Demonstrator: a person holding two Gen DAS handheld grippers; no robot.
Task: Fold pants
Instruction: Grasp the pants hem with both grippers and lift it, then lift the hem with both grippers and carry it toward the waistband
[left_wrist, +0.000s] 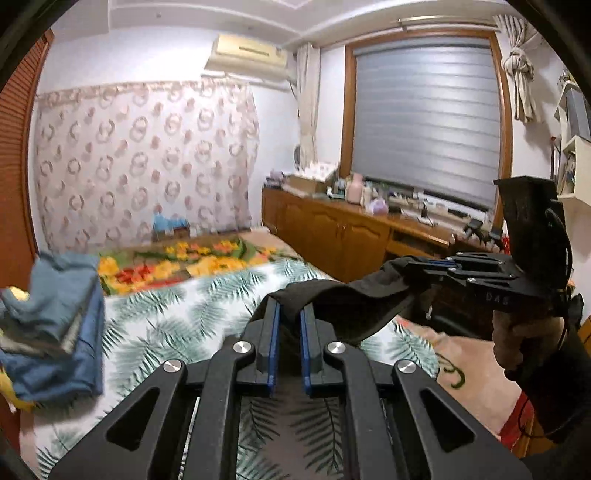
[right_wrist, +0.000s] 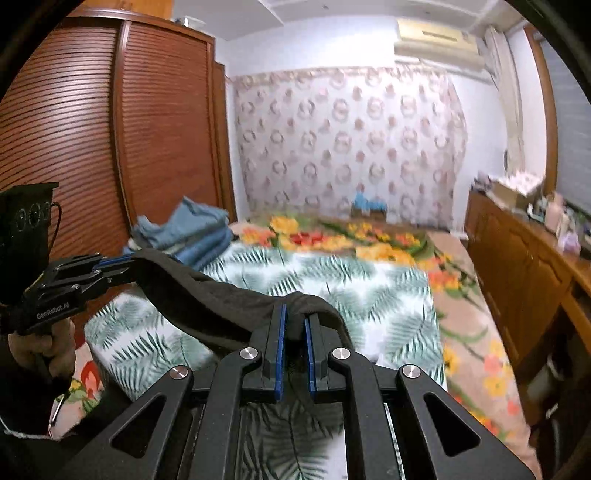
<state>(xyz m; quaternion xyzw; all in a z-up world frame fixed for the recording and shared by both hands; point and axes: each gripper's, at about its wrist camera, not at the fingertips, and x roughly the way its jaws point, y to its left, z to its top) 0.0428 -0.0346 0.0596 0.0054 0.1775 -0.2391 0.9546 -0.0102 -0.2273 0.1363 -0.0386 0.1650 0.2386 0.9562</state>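
Pants (left_wrist: 343, 299) — dark, held above bed (left_wrist: 207, 295) | left tongs (left_wrist: 290, 314) clamp them | right tongs (right_wrist: 295, 323) clamp them

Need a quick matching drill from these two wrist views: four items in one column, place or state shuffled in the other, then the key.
Column one:
1. black pants
2. stack of blue clothes
3. air conditioner
4. wooden cabinet

Column two:
A. mounted high on the wall
B. stretched in the air between both grippers
C. runs along the wall under the window blind
D. piled on the bed near the wardrobe

Pairs: 1-B, 2-D, 3-A, 4-C. The left gripper and the right gripper each pinch an end of the pants above the leaf-print sheet.
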